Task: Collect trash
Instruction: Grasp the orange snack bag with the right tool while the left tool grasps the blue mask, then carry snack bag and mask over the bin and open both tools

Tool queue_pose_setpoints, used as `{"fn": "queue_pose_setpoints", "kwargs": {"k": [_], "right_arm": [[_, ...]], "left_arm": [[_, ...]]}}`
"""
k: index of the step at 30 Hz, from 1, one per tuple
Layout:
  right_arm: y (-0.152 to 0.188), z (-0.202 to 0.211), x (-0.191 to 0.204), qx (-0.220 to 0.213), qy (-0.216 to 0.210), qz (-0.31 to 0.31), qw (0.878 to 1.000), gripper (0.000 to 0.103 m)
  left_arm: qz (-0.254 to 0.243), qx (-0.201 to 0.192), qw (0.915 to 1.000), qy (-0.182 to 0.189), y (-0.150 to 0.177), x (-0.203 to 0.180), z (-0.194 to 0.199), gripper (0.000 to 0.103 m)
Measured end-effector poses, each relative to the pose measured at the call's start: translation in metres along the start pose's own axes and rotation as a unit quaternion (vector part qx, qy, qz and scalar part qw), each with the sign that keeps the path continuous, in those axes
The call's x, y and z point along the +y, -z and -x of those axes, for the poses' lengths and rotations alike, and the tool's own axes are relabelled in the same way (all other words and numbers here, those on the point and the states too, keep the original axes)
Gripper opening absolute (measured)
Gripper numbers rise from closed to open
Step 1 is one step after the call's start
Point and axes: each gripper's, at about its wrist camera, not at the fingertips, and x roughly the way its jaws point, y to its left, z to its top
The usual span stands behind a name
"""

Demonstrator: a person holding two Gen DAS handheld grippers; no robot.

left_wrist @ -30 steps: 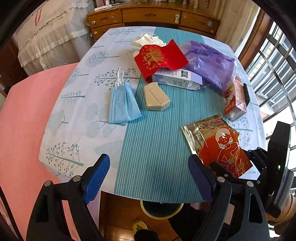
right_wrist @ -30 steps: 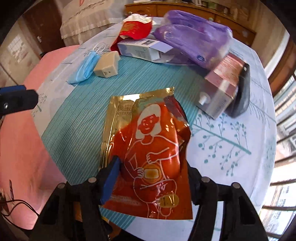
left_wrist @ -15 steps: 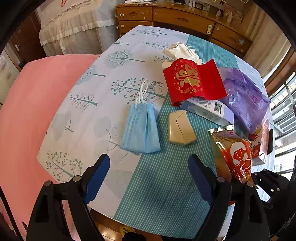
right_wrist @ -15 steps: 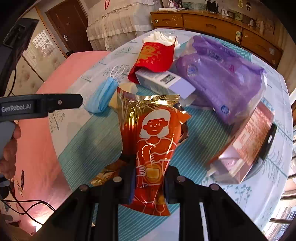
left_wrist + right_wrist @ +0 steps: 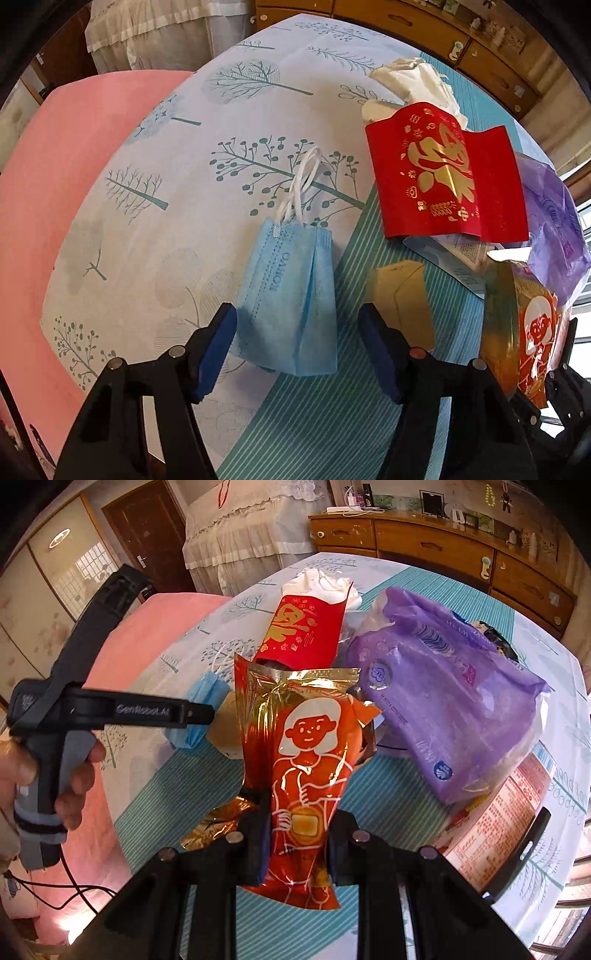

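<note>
Since a second ago the right gripper (image 5: 295,845) has clamped its narrow jaws on the crinkled orange-and-gold foil snack pouch (image 5: 306,771) and lifted it clear of the cloth, so the pouch now stands upright between the pads, its torn gold top fanning out above them. Over the same second the left gripper (image 5: 297,350) has swung across to the folded pale-blue pleated fabric face mask (image 5: 288,295); its jaws are closing, with the lower end of the mask between the blue pads but not yet pinched.

Beneath both grippers spreads the round table under a smooth cotton cloth printed with grey-green trees and a teal striped band (image 5: 207,192). Ahead and right of the right gripper slumps a big soft purple plastic pack (image 5: 443,701), glossy and wrinkled. Directly beyond the pouch stands a curved red paper envelope with gold lettering (image 5: 303,631), and a crumpled white tissue wad (image 5: 321,583) lies just behind it. To the right of the left gripper's right finger lies a small tan angular box (image 5: 406,299), matte and flat-faced. White elastic loops (image 5: 303,177) trail from the mask's far end. A person's hand (image 5: 44,775) wraps the left gripper's grey handle.
</note>
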Motion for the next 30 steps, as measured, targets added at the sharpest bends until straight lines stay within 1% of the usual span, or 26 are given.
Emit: {"fn": "queue_pose_setpoints", "kwargs": {"k": [2,4,6,8,9,10,12,13,14,17,19,22,26,30], "right_arm": [[0.000,-0.002,0.000,0.001,-0.003,0.001,1.000,0.023],[0.000,-0.004,0.000,0.002,-0.006,-0.002,1.000,0.023],[0.001,-0.005,0.000,0.003,-0.007,-0.004,1.000,0.023],[0.000,-0.006,0.001,0.004,-0.008,-0.006,1.000,0.023],[0.000,-0.006,0.002,0.004,-0.009,-0.006,1.000,0.023],[-0.001,-0.007,0.002,0.005,-0.009,-0.006,1.000,0.023],[-0.001,-0.006,0.004,0.004,-0.008,-0.008,1.000,0.023],[0.000,-0.004,0.005,0.004,-0.006,-0.008,1.000,0.023],[0.001,-0.004,0.007,0.002,-0.004,-0.008,1.000,0.023],[0.003,0.005,0.018,-0.005,0.004,-0.005,1.000,0.023],[0.004,0.013,0.027,-0.013,0.016,0.000,1.000,0.023],[0.007,0.028,0.042,-0.031,0.039,-0.007,0.999,0.023],[0.019,0.056,0.066,-0.066,0.081,-0.042,0.994,0.023],[0.041,0.084,0.105,-0.103,0.119,-0.088,0.984,0.023]], "left_arm": [[0.001,0.005,1.0000,-0.007,-0.002,0.001,-0.006,0.065],[0.002,0.013,0.9998,-0.013,-0.003,0.003,-0.013,0.059],[-0.008,0.007,0.9996,-0.027,-0.002,0.001,-0.014,0.058],[-0.009,0.007,0.9996,-0.025,-0.003,0.001,-0.015,0.056],[-0.008,0.007,0.9996,-0.025,-0.003,0.000,-0.015,0.052],[-0.010,0.004,0.9996,-0.025,-0.003,0.000,-0.014,0.039],[-0.021,0.000,0.9994,-0.027,-0.005,-0.003,-0.012,0.019],[-0.026,0.002,0.9993,-0.029,-0.005,-0.005,-0.011,0.014],[-0.031,0.002,0.9991,-0.029,-0.004,-0.006,-0.011,0.012],[-0.048,0.006,0.9980,-0.042,0.003,-0.011,-0.005,0.009],[-0.051,0.002,0.9981,-0.034,0.011,-0.007,0.003,0.009],[-0.064,-0.015,0.9977,-0.017,0.022,-0.001,0.023,0.009],[-0.084,-0.047,0.9953,0.011,0.049,0.022,0.067,0.009],[-0.130,-0.090,0.9870,0.029,0.081,0.047,0.117,0.009]]}}
